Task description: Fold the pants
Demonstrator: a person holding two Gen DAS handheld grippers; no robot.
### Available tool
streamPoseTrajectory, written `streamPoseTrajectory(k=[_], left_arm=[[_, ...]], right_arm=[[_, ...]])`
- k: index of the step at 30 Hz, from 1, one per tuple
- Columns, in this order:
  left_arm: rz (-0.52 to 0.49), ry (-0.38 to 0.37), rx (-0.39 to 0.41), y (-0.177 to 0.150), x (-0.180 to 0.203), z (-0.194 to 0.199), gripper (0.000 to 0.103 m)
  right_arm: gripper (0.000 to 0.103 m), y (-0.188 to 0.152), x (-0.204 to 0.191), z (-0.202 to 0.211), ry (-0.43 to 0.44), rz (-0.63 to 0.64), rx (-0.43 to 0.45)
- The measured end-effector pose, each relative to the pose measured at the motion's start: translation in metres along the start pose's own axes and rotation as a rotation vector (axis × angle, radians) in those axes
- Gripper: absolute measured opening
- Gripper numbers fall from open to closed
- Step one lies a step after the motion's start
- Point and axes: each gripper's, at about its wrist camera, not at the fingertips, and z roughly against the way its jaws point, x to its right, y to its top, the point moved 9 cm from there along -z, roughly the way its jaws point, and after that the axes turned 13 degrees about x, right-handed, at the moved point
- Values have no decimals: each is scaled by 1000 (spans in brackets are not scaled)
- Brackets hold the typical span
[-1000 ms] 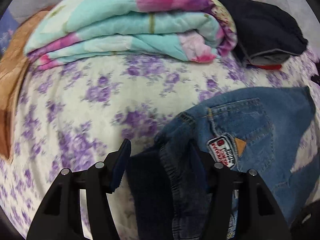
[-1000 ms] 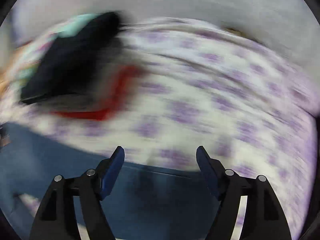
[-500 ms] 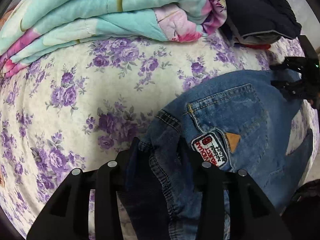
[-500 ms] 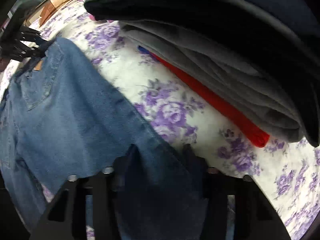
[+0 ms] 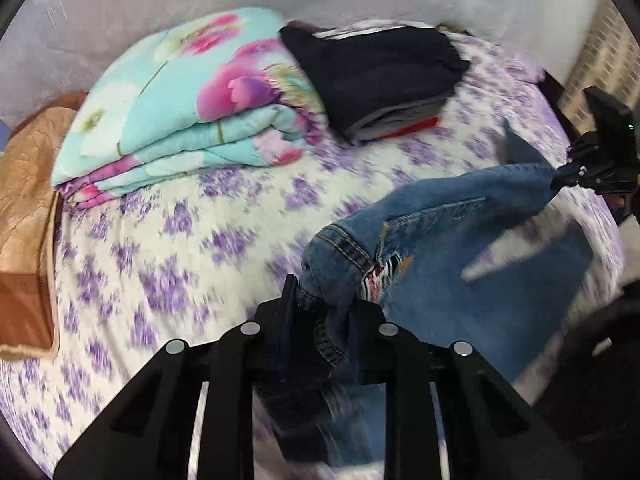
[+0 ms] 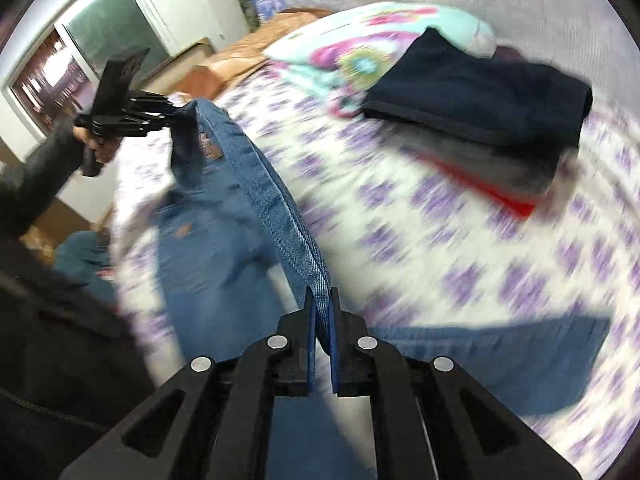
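Left wrist view: rides left gripper (image 5: 320, 304), faces steeply down over bed (image 5: 168, 248), close. Right wrist view: same on right gripper (image 6: 321, 312), faces back toward window. Shared: jeans (image 5: 452, 216), folded quilt (image 5: 180, 96), dark clothes pile (image 5: 380, 76).

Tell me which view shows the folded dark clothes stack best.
The left wrist view: the folded dark clothes stack sits whole and fairly sharp beside the floral quilt, its dark, grey and red layers visible. The right wrist view shows the same stack larger, but motion blur smears its lower layers.

Faded blue denim pants (image 5: 460, 216) on a matt floral cotton bedsheet (image 5: 200, 240).
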Motion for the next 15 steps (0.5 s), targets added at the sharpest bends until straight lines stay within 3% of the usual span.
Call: streamPoseTrajectory(k=[3, 9, 12, 15], left_arm=[[0, 13, -17, -38, 17, 18, 21], [120, 28, -42, -98, 29, 28, 23], [114, 38, -48, -114, 42, 36, 26], [121, 67, -40, -120, 44, 43, 29]], right_arm=[[6, -43, -26, -3, 44, -64, -34], [7, -116, -62, -32, 73, -148, -129], [7, -128, -62, -30, 66, -176, -138], [7, -118, -56, -20, 52, -200, -98]])
